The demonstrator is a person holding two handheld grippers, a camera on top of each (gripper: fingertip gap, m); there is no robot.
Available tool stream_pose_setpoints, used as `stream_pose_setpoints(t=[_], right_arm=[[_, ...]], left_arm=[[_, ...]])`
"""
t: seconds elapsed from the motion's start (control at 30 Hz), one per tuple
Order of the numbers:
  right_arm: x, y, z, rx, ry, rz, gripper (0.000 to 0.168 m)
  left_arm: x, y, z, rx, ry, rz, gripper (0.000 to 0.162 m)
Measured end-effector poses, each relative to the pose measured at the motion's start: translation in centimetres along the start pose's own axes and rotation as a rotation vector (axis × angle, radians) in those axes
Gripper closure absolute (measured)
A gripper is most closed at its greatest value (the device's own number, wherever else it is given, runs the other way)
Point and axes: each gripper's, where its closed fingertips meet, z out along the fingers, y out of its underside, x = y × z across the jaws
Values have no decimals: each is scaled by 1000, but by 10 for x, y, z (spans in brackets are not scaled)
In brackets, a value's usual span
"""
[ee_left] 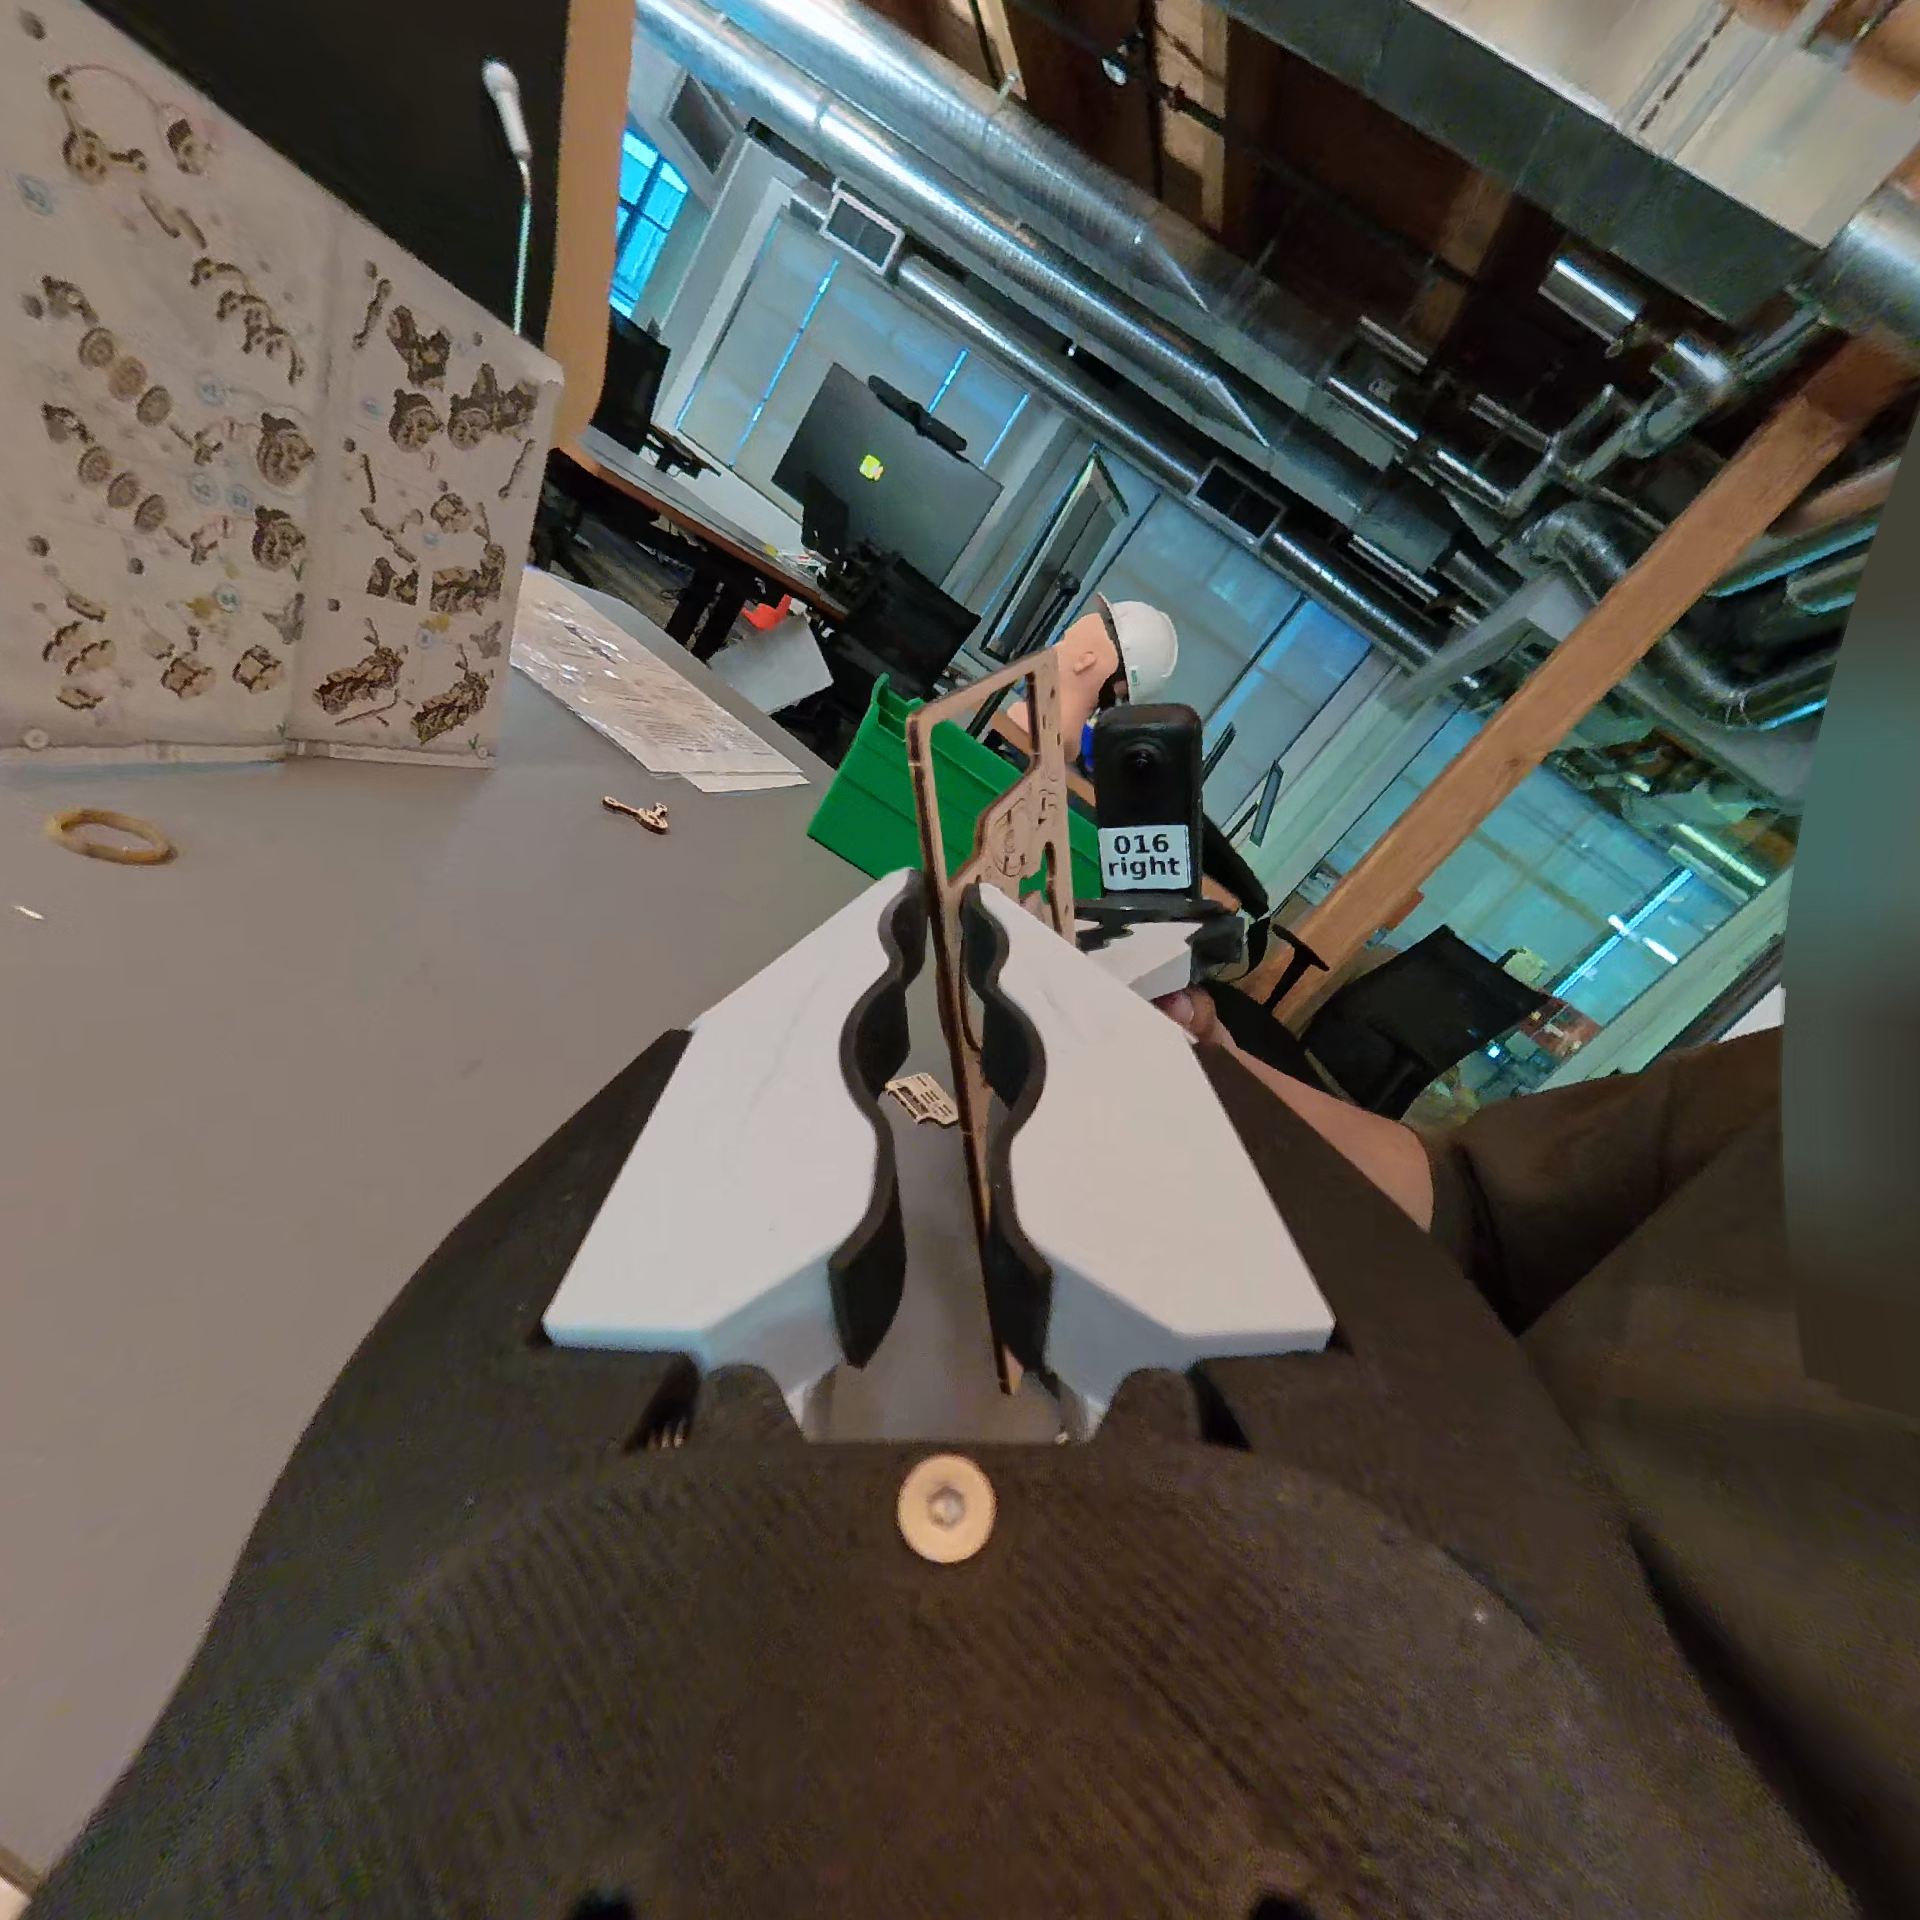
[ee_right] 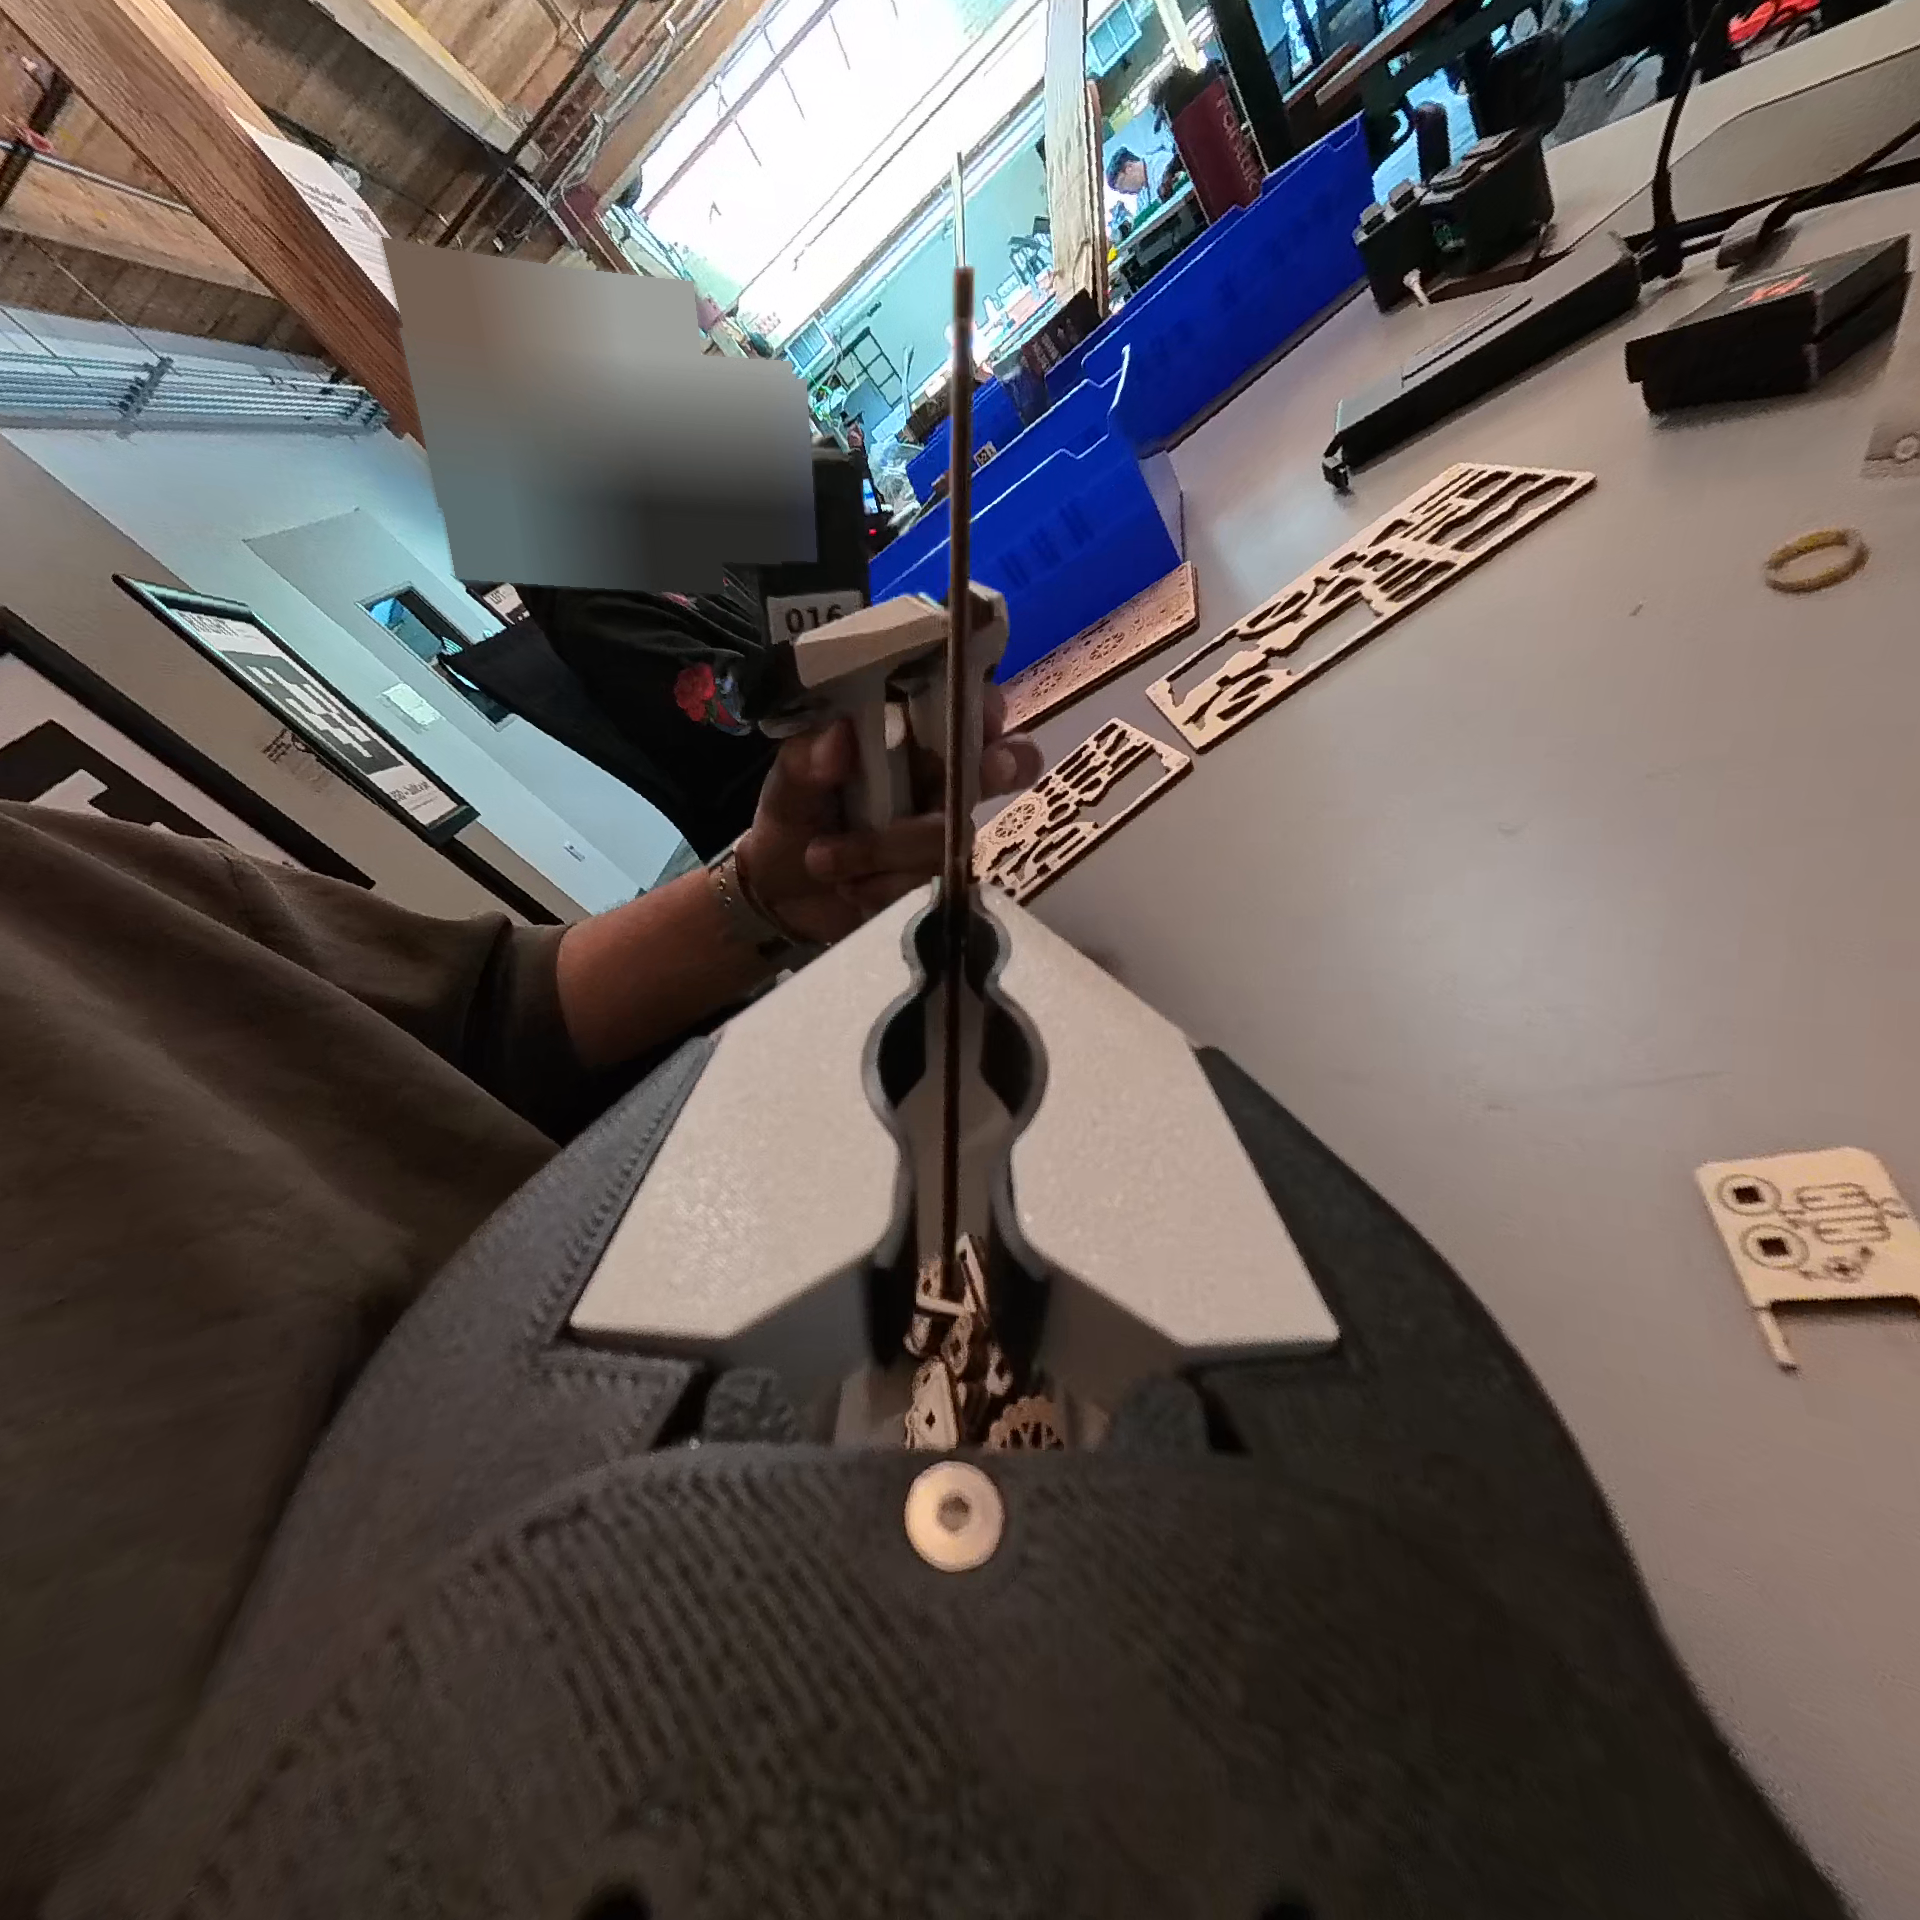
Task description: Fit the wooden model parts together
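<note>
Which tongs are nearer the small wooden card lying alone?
Right. The card lies just beside the right tongs, on their right; the left tongs are farther ahead, both clamping the wooden sheet.

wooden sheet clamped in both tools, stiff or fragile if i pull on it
The wooden sheet is thin and full of cut-outs, so probably light and slightly flexible. Its narrow bridges look likely to snap if twisted. Both the left tool and right tool pinch it edge-on.

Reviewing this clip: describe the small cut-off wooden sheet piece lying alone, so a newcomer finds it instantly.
On the grey table, look right of the right gripper, well below the row of long punched-out wooden sheets. The small sheet piece lies alone there, pale and squarish, its parts still uncut, with a thin strip hanging off its lower edge.
</note>
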Motion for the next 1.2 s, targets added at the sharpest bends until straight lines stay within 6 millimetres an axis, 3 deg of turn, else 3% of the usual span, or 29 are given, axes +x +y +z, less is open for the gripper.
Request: stream_pose_setpoints(t=[0.17,0.67,0.9,1.2], right_arm=[[2,-7,-4,38,-3,24,168],[4,-17,-11,106,-46,117,168],[3,-13,-7,79,-3,47,168],[5,-18,-7,108,85,-59,168]], left_arm=[[0,-2,-2,24,53,-80,139],[8,17,4,-62,138,-157,152],[2,26,8,-96,82,-181,156],[-4,22,9,-29,36,-247,160]])
